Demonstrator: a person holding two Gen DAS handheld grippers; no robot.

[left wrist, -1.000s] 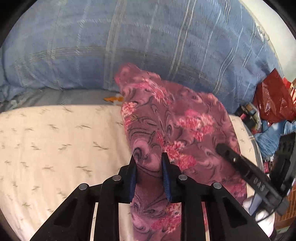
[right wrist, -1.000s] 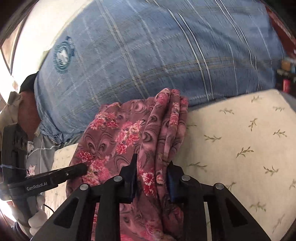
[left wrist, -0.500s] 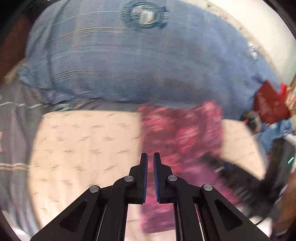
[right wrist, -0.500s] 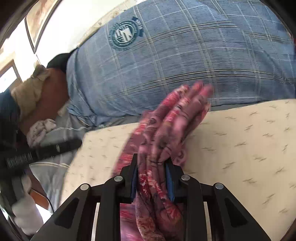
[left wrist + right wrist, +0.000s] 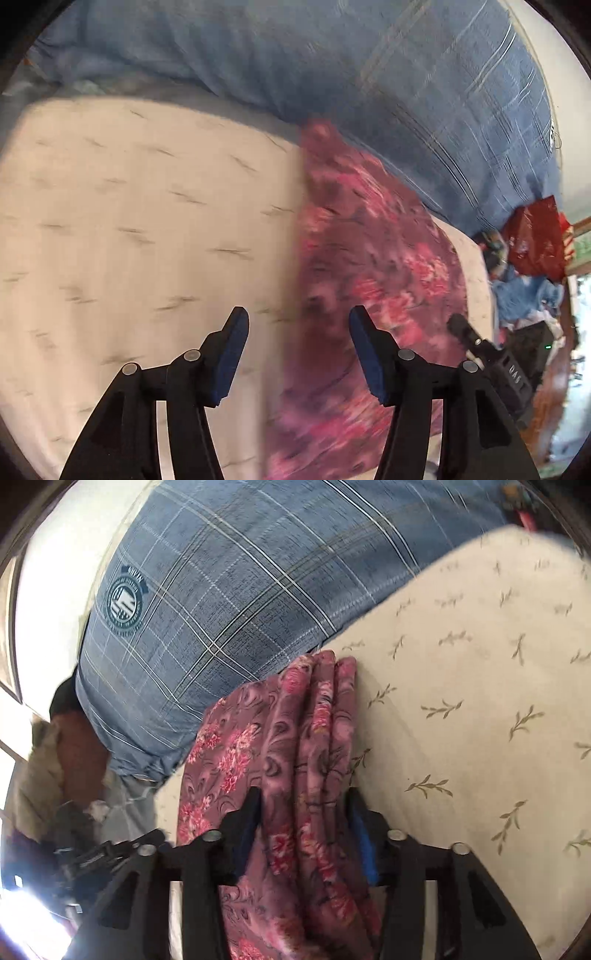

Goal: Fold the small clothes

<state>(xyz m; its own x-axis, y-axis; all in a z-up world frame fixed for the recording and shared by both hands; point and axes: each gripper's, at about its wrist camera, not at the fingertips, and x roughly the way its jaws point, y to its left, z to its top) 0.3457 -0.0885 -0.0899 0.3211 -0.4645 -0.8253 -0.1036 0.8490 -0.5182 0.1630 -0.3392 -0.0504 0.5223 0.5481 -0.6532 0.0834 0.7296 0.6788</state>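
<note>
A maroon floral garment [image 5: 369, 266] lies folded on the cream leaf-print bed sheet [image 5: 129, 240], close to the person's body. My left gripper [image 5: 297, 339] is open and empty, above the garment's left edge. In the right wrist view the garment [image 5: 295, 746] shows as a stack of folded layers. My right gripper [image 5: 303, 830] has its jaws spread around the folded layers, with the cloth between the blue pads. The right gripper also shows in the left wrist view [image 5: 491, 362], at the garment's right side.
The person's blue plaid shirt [image 5: 229, 590] fills the far side of both views. A red bag [image 5: 535, 236] and blue clothes [image 5: 524, 295] lie beyond the bed's right end. The cream sheet [image 5: 480, 701] stretches to the right of the garment.
My left gripper let go of the garment, closed briefly, then opened wide and shifted left. My right gripper's jaws have widened around the folded layers.
</note>
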